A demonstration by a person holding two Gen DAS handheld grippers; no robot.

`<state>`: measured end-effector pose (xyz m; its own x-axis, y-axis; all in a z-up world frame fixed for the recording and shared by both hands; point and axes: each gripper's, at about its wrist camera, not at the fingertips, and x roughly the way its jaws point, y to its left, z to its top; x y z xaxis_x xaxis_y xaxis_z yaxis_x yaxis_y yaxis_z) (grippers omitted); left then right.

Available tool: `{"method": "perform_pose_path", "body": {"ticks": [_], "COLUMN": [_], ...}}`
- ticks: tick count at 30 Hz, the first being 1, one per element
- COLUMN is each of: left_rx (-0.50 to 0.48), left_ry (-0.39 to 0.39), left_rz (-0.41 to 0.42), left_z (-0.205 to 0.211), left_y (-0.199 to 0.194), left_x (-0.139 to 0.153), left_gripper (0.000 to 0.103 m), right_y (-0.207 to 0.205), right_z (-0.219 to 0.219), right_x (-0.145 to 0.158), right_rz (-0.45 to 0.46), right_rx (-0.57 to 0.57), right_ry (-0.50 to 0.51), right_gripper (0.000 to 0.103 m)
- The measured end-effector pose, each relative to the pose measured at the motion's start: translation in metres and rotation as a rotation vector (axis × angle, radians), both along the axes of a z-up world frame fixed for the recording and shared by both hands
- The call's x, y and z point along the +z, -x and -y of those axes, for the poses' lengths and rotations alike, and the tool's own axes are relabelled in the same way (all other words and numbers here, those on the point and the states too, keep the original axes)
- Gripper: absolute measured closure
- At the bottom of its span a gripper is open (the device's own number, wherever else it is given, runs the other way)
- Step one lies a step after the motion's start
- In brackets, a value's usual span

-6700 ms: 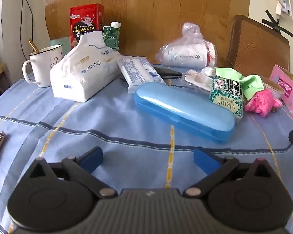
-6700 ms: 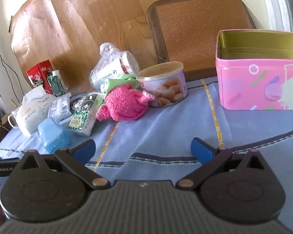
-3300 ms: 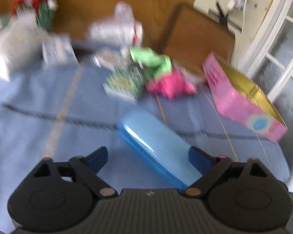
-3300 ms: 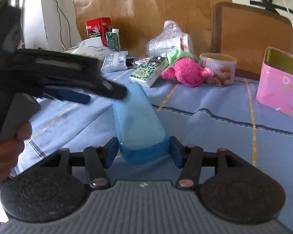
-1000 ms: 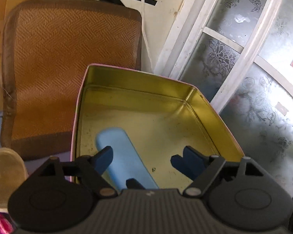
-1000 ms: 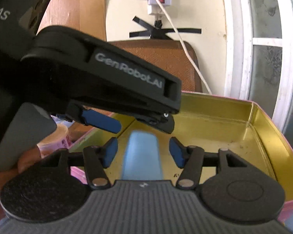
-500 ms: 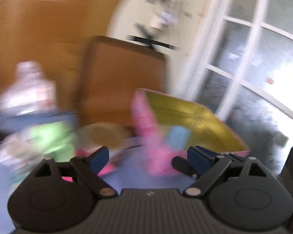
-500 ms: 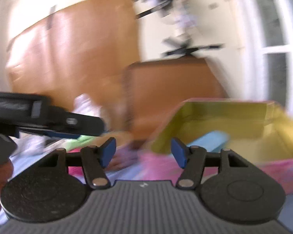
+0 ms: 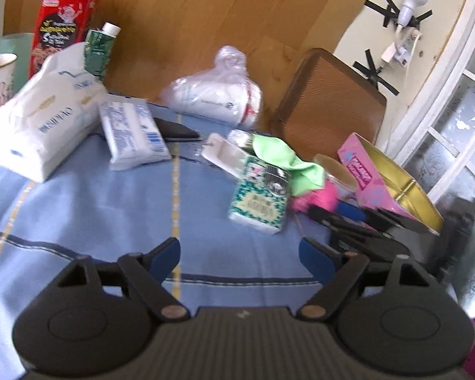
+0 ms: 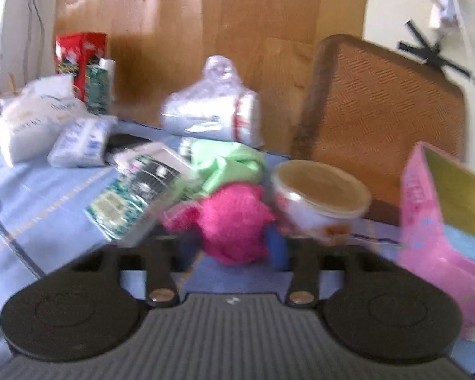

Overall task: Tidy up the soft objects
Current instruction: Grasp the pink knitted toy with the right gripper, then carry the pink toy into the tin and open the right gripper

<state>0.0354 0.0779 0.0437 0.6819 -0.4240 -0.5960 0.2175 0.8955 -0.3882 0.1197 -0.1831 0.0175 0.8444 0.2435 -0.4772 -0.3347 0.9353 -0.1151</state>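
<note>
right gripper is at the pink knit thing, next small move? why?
Probably ease the right gripper forward a little and close on the pink knit. Its jaws have just been closing, and the knit sits between the fingers, but the blur hides whether the pads press it yet. The pink tin stands open just to the right, and the left gripper is open and empty.
</note>
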Motion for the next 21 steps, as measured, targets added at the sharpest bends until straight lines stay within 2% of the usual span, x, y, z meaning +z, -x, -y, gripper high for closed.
{"method": "perform_pose_path", "body": {"ticks": [3,6,9,12,14,16,18,21], "left_rx": [0.015,-0.030,-0.136,-0.257,-0.328,-0.381,-0.439,-0.475], "left_ry": [-0.012,-0.008,0.039,0.085,0.086,0.062,0.053,0.024], "left_rz": [0.010,0.014,-0.018,-0.089,-0.118,-0.116,-0.119,-0.092], "left_z": [-0.006,0.011,0.047,0.098,0.137,0.174,0.210,0.256], "left_y": [0.003,0.003,0.000,-0.006,-0.010,-0.013,-0.015,-0.021], "left_x": [0.004,0.005,0.002,-0.002,-0.001,0.004,0.011,0.023], "left_gripper": [0.022,0.022,0.022,0.022,0.022,0.039,0.049,0.049], "right_y": [0.031,0.073,0.106,0.117,0.122,0.126,0.127,0.125], "right_z": [0.016,0.022,0.028,0.033,0.045,0.068,0.089,0.123], "right_x": [0.005,0.004,-0.001,-0.002,-0.001,0.004,0.008,0.017], "right_rz": [-0.022,-0.006,0.029,0.079,0.106,0.131,0.156,0.200], "right_rx": [0.012,0.022,0.025,0.017,-0.008,-0.045,-0.089,-0.144], "right_ry": [-0.076,-0.090,-0.065,-0.043,-0.049,-0.086,-0.104,-0.135], "right_gripper": [0.063,0.063,0.063,0.063,0.063,0.063,0.063,0.063]}}
